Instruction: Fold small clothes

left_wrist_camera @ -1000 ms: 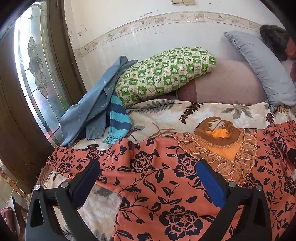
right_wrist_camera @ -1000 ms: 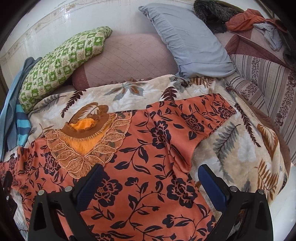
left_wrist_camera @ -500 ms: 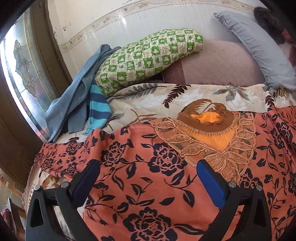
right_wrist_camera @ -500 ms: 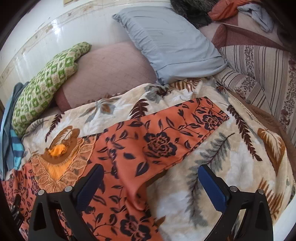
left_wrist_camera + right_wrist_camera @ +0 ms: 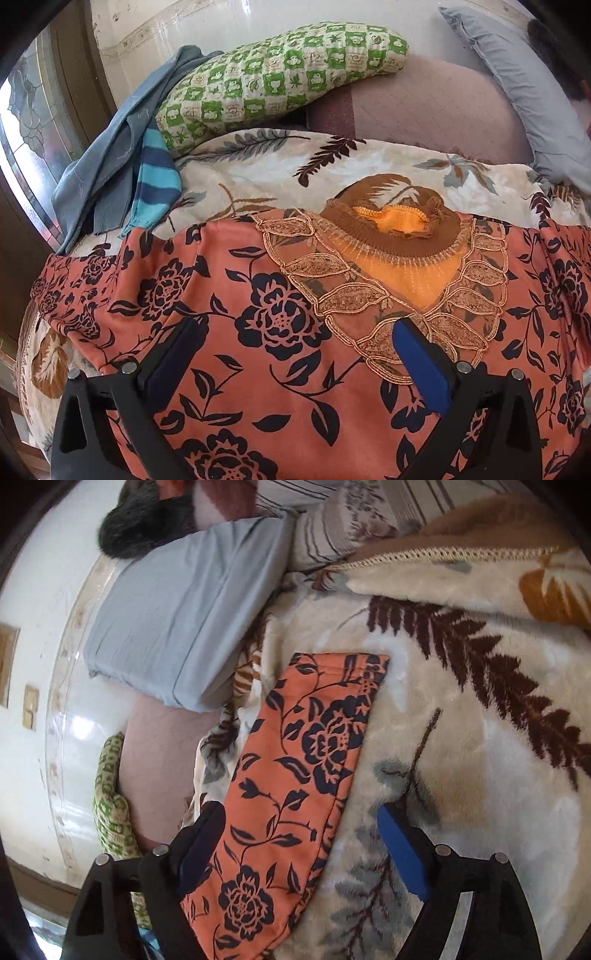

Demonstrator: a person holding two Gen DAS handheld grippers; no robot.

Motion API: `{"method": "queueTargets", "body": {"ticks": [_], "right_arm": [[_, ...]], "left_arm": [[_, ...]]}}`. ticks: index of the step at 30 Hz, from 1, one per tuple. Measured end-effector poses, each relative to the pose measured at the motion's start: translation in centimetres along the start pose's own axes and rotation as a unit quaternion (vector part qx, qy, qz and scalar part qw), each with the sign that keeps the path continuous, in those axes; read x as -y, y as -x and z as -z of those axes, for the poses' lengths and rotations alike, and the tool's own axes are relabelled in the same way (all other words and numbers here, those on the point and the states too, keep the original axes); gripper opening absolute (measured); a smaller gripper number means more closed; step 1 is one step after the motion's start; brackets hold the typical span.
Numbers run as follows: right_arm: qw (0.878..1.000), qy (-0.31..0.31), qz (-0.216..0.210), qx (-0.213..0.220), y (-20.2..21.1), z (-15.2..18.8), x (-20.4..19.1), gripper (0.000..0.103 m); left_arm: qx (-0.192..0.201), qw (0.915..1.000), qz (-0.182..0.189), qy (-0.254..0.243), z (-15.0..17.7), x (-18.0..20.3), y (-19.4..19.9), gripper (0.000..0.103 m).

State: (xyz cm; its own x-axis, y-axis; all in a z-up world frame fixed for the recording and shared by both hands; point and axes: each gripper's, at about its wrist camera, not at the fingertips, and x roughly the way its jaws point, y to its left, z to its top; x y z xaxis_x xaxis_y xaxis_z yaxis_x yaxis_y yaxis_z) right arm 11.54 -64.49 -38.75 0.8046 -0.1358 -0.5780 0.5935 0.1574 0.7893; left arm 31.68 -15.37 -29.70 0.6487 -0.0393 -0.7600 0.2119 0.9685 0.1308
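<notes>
An orange top with a dark flower print and an embroidered brown neckline lies spread flat on a cream leaf-print blanket. My left gripper hovers open just over the top's chest, below the neckline, with nothing pinched. In the right wrist view the picture is rolled on its side. The top's right sleeve stretches away along the blanket. My right gripper straddles that sleeve, its jaws closing. The fingers stand on either side of the sleeve, and their pads do not press it.
A green checked pillow, a pink cushion and a grey-blue pillow line the wall. Blue garments and a striped one lie heaped by the stained-glass window. Striped bedding lies beyond the blanket.
The left gripper came lower and closer over the top's chest. The right gripper swung off the body out to the right sleeve, rolled sideways, and its jaws narrowed.
</notes>
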Motion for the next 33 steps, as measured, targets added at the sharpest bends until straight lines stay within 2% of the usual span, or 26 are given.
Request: {"method": "queueTargets", "body": {"ticks": [4, 7, 9, 12, 16, 19, 23, 26, 29, 33], "right_arm": [[1.0, 0.003, -0.012, 0.022, -1.2, -1.9, -0.2, 0.071], [0.999, 0.025, 0.002, 0.023, -2.6, -2.7, -0.6, 0.058], [0.999, 0.033, 0.02, 0.022, -3.3, -3.1, -0.6, 0.034], [0.999, 0.034, 0.031, 0.016, -3.8, -3.6, -0.4, 0.016], [0.999, 0.031, -0.004, 0.023, -2.2, -3.4, -1.3, 0.009], [0.996, 0.067, -0.049, 0.02, -0.7, -2.1, -5.1, 0.008], [0.983, 0.13, -0.127, 0.002, 2.2, 1.8, -11.9, 0.008], [0.968, 0.166, -0.186, -0.033, 3.5, 5.9, -16.8, 0.008], [0.948, 0.194, -0.24, -0.075, 4.2, 11.1, -21.1, 0.008], [0.915, 0.234, -0.293, -0.148, 3.5, 19.6, -25.7, 0.008]], "left_arm": [[0.001, 0.9999, -0.012, 0.009, -0.3, -0.9, -0.5, 0.103], [0.0, 0.9998, -0.016, 0.014, -0.5, -1.4, -0.9, 0.103], [-0.002, 0.9997, -0.02, 0.017, -0.7, -1.7, -1.1, 0.103], [-0.002, 0.9994, -0.022, 0.024, -0.8, -2.3, -1.0, 0.103], [0.01, 0.9989, -0.032, 0.034, -1.1, -3.3, -0.3, 0.103], [0.028, 0.9975, -0.046, 0.044, -1.4, -4.9, 0.9, 0.103], [0.048, 0.9939, -0.071, 0.069, -1.7, -8.1, 2.0, 0.103], [0.047, 0.9896, -0.092, 0.1, -1.8, -11.4, 2.2, 0.103], [0.043, 0.9837, -0.116, 0.13, -1.7, -14.8, 2.2, 0.103], [0.037, 0.9733, -0.144, 0.175, -1.2, -19.5, 2.3, 0.103]]}}
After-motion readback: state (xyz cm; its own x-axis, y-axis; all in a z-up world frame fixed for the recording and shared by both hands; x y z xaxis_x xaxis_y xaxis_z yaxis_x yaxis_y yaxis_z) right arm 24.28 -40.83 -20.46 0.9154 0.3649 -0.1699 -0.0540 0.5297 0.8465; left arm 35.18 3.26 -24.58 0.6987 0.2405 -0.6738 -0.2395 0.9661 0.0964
